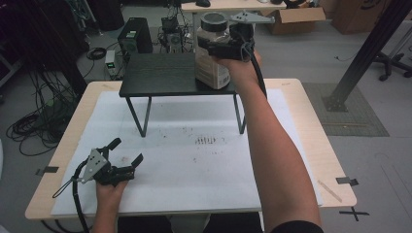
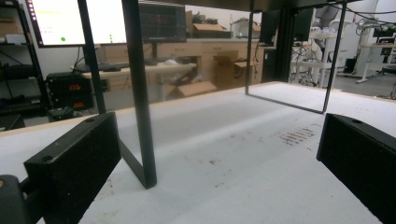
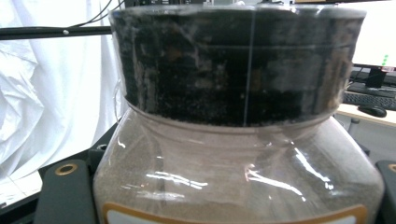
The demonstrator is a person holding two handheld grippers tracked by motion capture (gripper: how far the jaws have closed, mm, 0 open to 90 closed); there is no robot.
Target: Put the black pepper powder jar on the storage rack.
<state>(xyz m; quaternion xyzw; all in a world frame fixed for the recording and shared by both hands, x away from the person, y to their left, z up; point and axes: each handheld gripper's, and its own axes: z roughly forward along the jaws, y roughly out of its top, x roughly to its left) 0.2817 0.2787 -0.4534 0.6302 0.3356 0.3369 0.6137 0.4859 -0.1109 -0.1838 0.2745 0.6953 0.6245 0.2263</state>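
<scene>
a white sheet [image 1: 194, 165] covered the wooden table [image 1: 318, 145] beneath a small black metal stand [image 1: 160, 73]. the right gripper [image 1: 224, 48] clasped a clear plastic jar [image 1: 212, 56] with a black lid on the stand's near right corner. the left gripper [image 1: 127, 151] rested low on the sheet, jaws wide and empty.

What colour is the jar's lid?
Black; the lid shows best in the right gripper view.

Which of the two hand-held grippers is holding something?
The right gripper, up at the black shelf: its jaws clamp a jar of brown powder. The left gripper rests low on the white sheet with open jaws.
</scene>
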